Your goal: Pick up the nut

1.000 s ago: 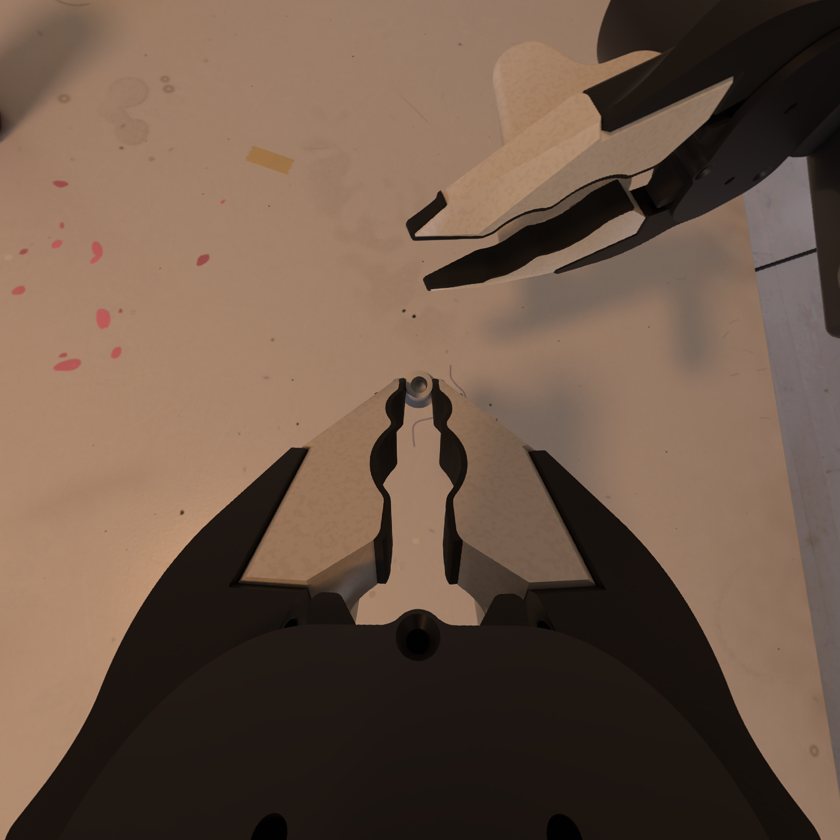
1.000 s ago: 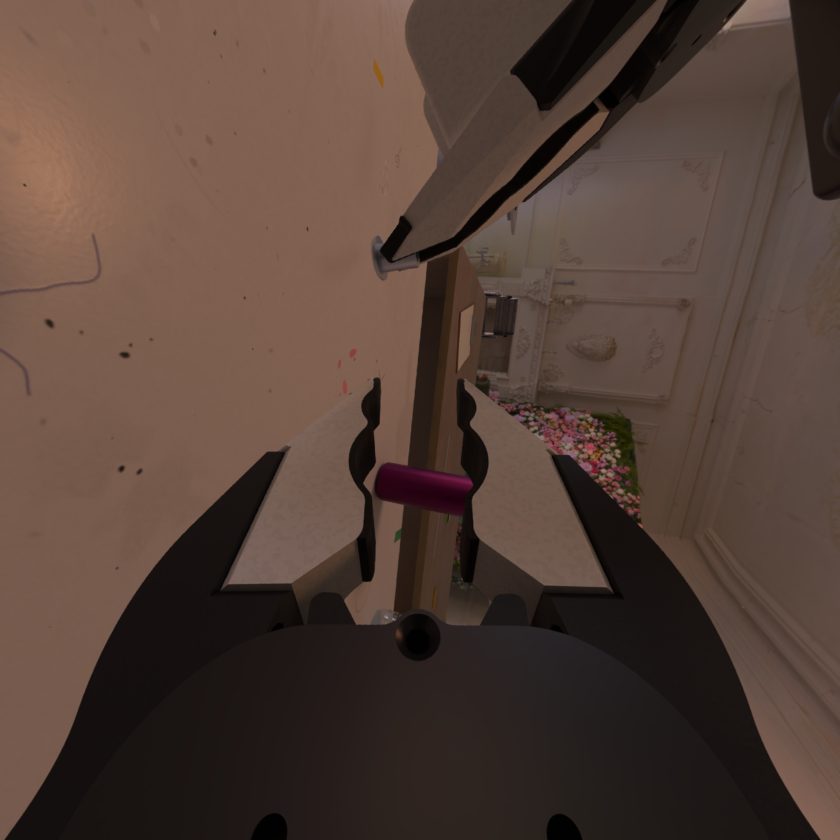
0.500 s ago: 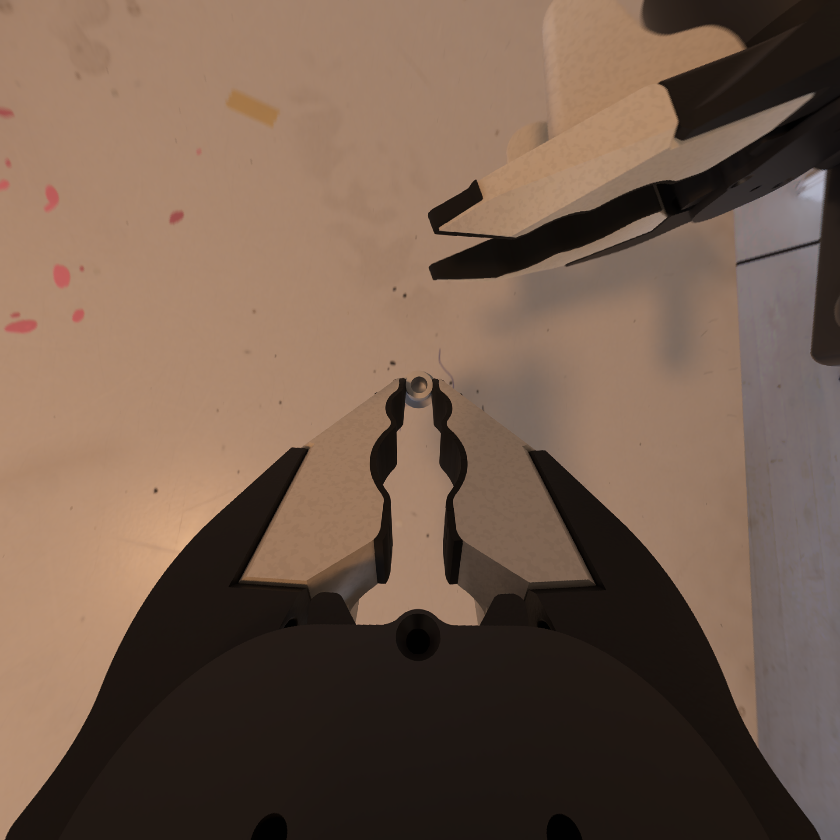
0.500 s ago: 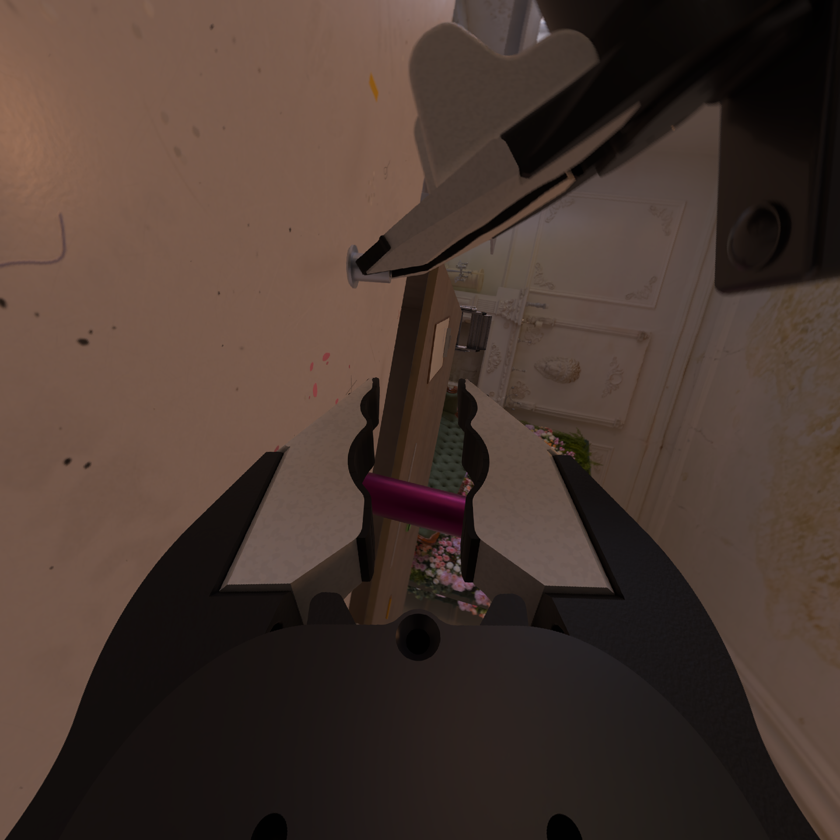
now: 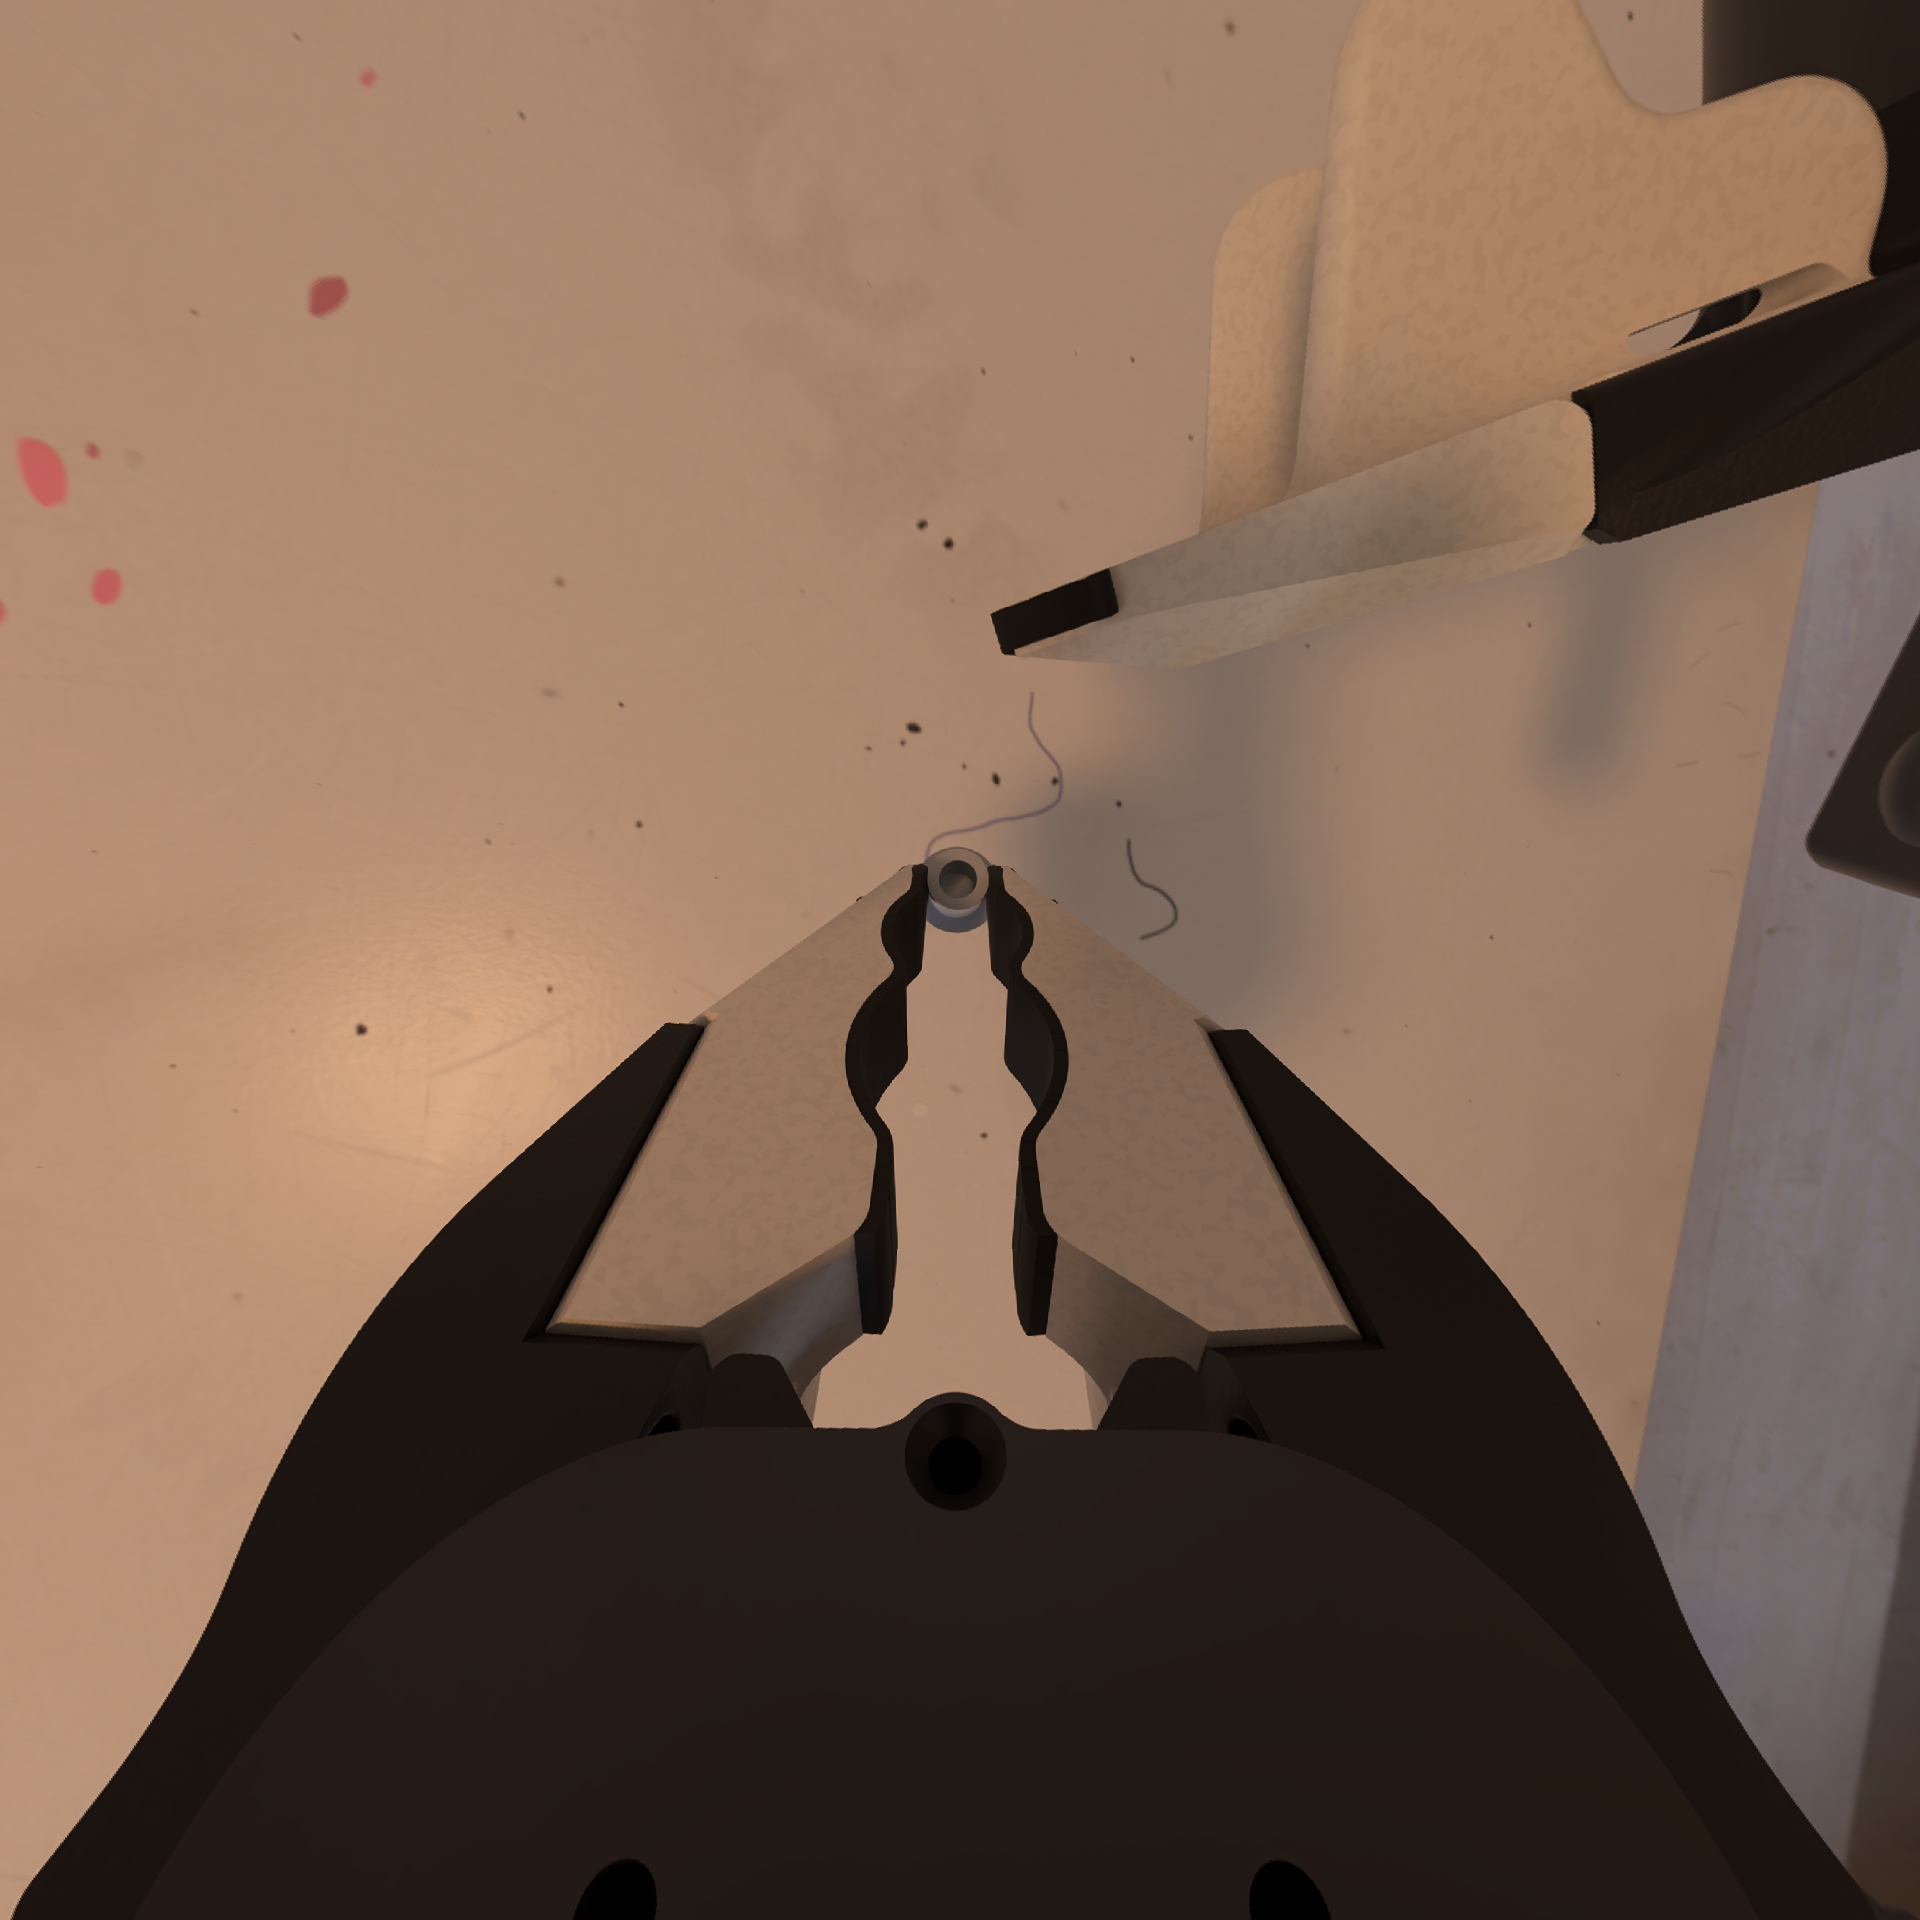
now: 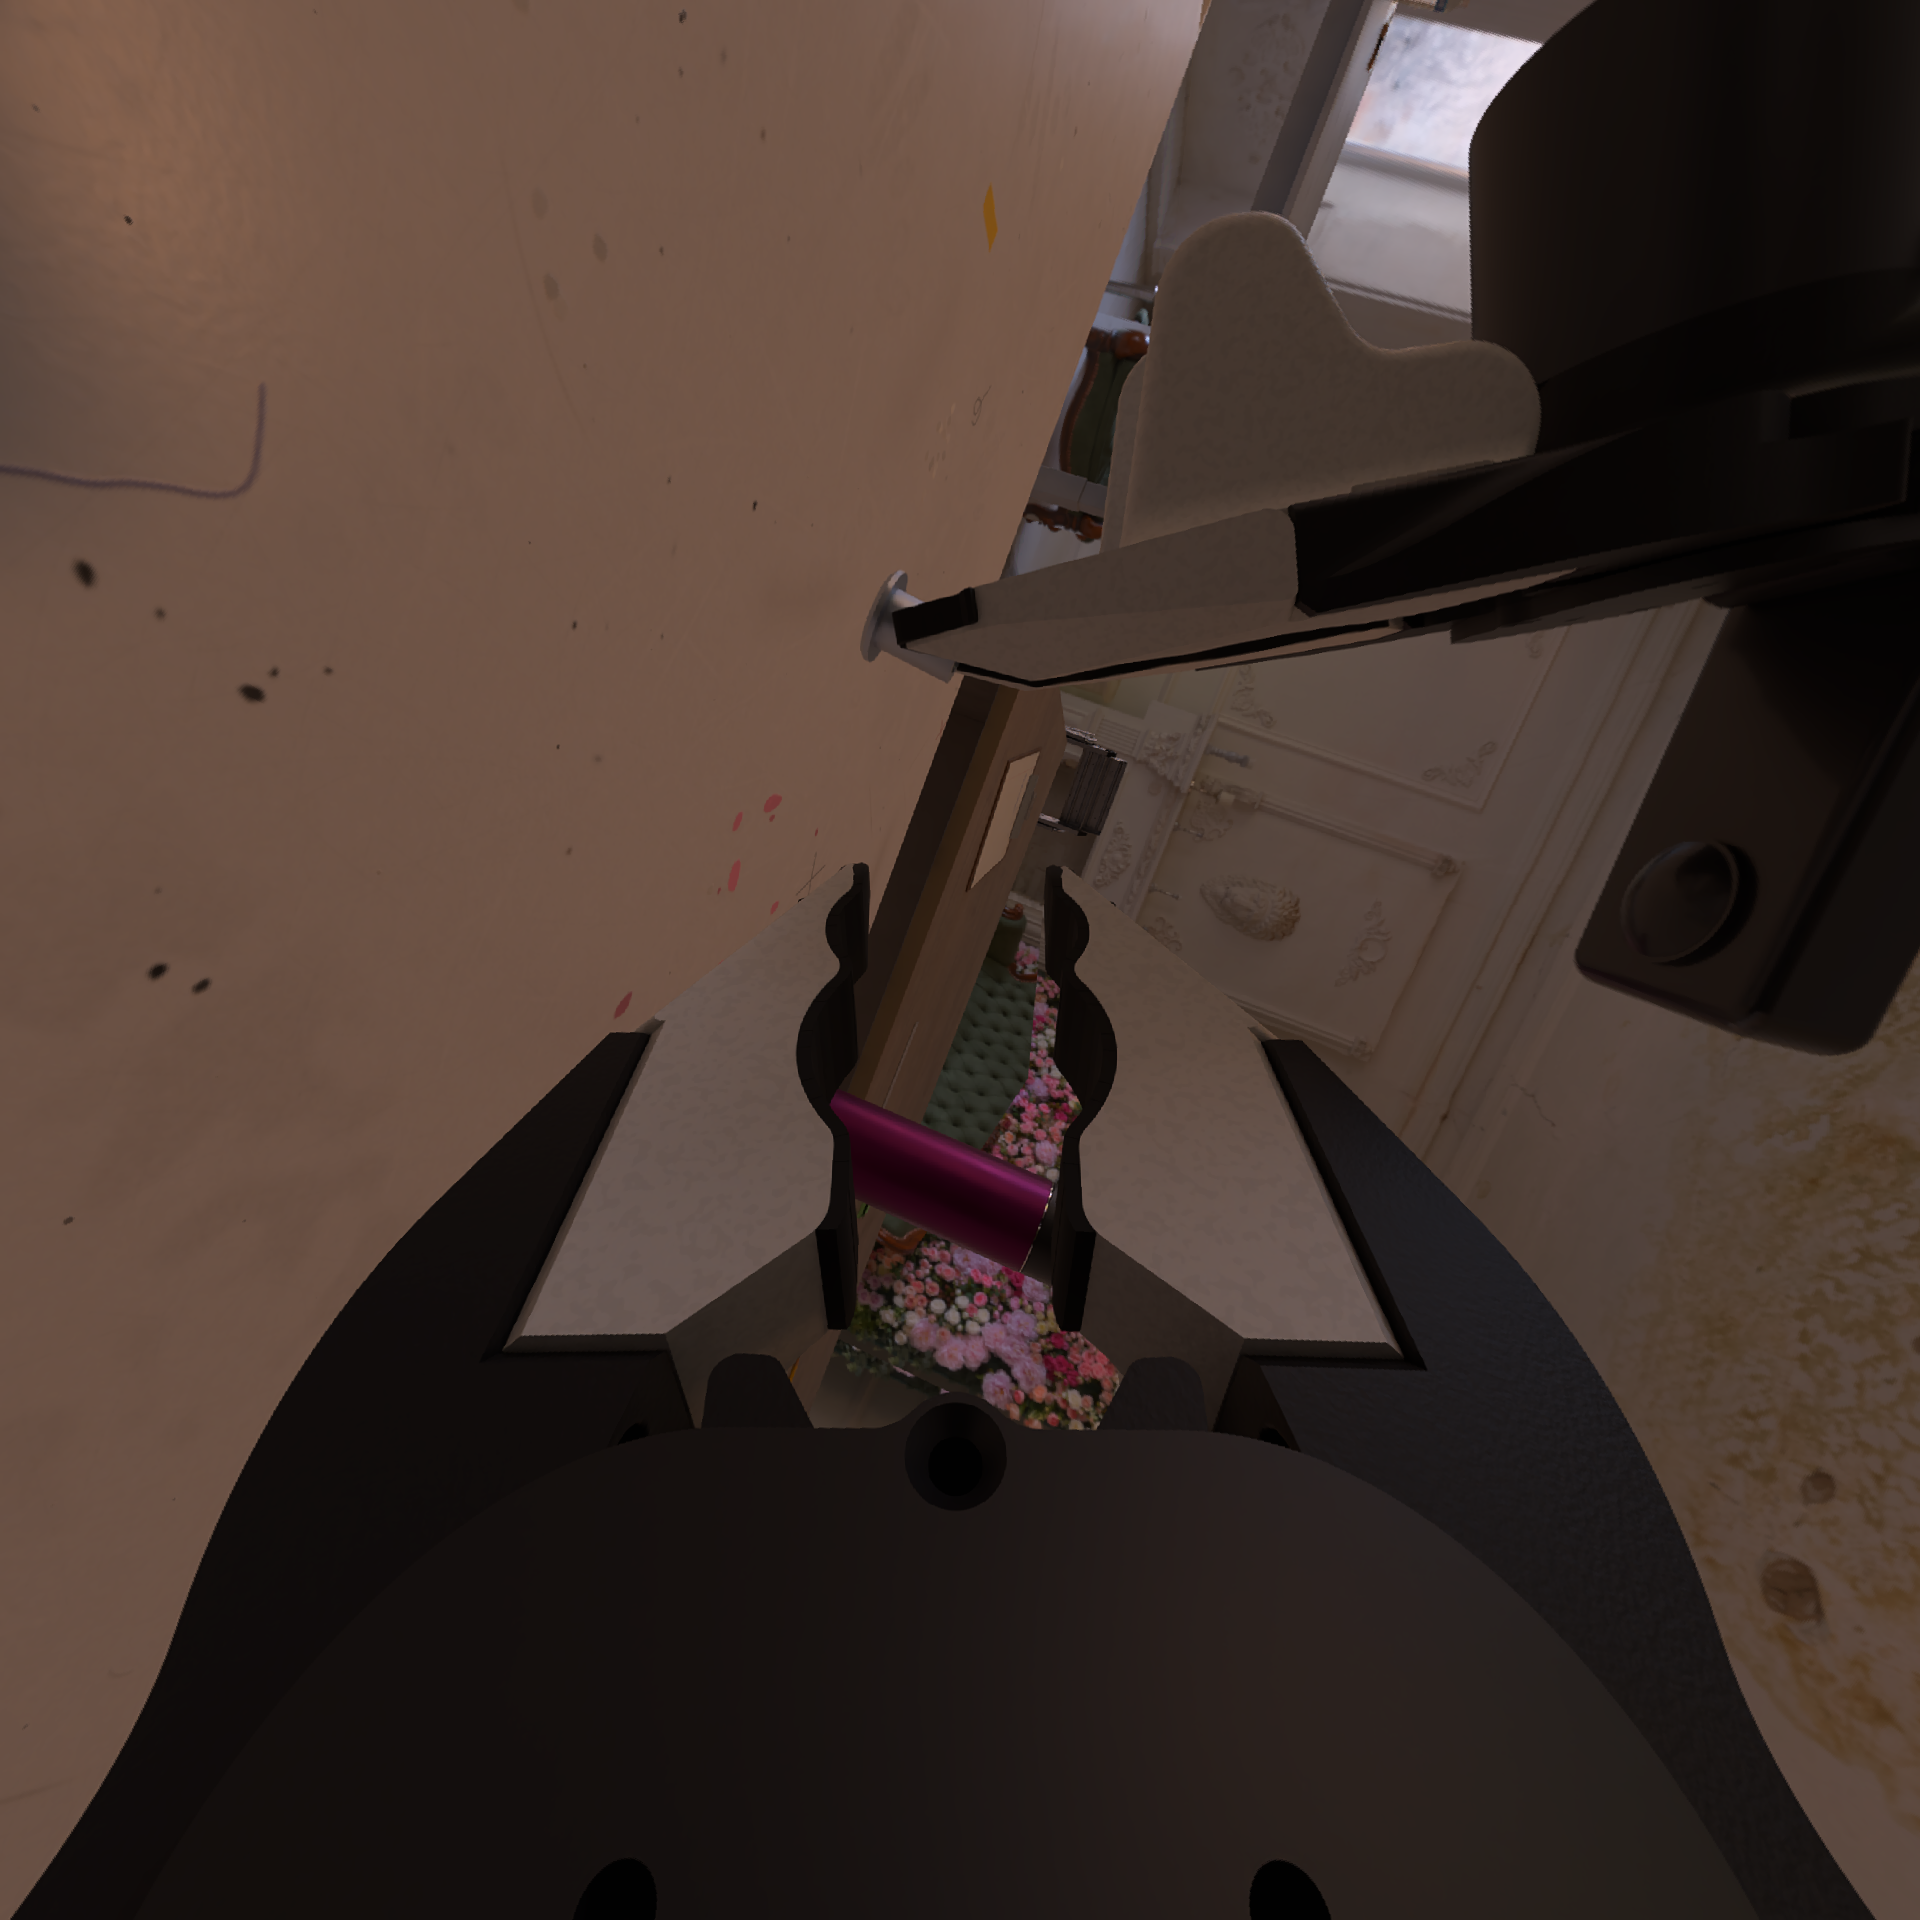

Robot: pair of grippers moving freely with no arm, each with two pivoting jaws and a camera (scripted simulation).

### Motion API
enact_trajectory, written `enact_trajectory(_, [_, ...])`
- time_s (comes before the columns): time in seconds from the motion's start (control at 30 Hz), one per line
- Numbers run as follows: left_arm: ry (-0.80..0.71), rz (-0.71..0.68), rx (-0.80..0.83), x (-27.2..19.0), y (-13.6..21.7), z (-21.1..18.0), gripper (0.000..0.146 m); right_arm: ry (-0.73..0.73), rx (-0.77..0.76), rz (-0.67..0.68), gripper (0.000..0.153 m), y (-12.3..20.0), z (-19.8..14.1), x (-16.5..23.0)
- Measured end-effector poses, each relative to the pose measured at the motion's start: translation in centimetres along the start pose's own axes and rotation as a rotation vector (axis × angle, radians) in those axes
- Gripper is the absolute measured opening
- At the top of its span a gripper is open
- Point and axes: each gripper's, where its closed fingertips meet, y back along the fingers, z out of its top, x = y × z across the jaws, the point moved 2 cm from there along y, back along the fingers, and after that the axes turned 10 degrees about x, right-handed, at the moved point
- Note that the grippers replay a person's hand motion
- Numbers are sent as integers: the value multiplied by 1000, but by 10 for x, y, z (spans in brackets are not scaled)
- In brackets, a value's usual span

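Note:
The nut (image 5: 957, 891) is a small grey ring with a flange. My left gripper (image 5: 957, 896) is shut on it at the very fingertips, over the tan table (image 5: 520, 727). In the right wrist view the left gripper (image 6: 940, 629) comes in from the right with the nut (image 6: 883, 623) at its tip, close to the table surface; whether it touches, I cannot tell. My right gripper (image 6: 956, 883) is shut on a magenta cylinder (image 6: 940, 1179) held crosswise and tilted, deep between its fingers. It also shows in the left wrist view (image 5: 1055, 618), above and to the right of the nut.
The table's right edge (image 5: 1808, 831) runs close beside the grippers, with grey floor beyond. Pink paint spots (image 5: 327, 296) and a thin purple thread (image 5: 1044, 769) mark the tabletop. Past the table stand a white panelled wall (image 6: 1299, 883) and flowers (image 6: 987, 1340).
The table marks have slid up and left under my left gripper, which keeps the nut. The right gripper has drawn off to the upper right, and the magenta cylinder has tilted in its fingers.

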Motion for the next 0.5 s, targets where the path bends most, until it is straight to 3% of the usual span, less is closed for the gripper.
enact_trajectory(0.3, [-12,62,-99,2,20,8,11,-127,-2,-23,34,-1,-10,-16])
enact_trajectory(0.4, [-14,101,-114,2,26,10,11,-181,23,-52,39,-1,-13,-26])
enact_trajectory(0.5, [-17,127,-142,2,32,13,11,-266,37,-52,55,-1,-16,-33])
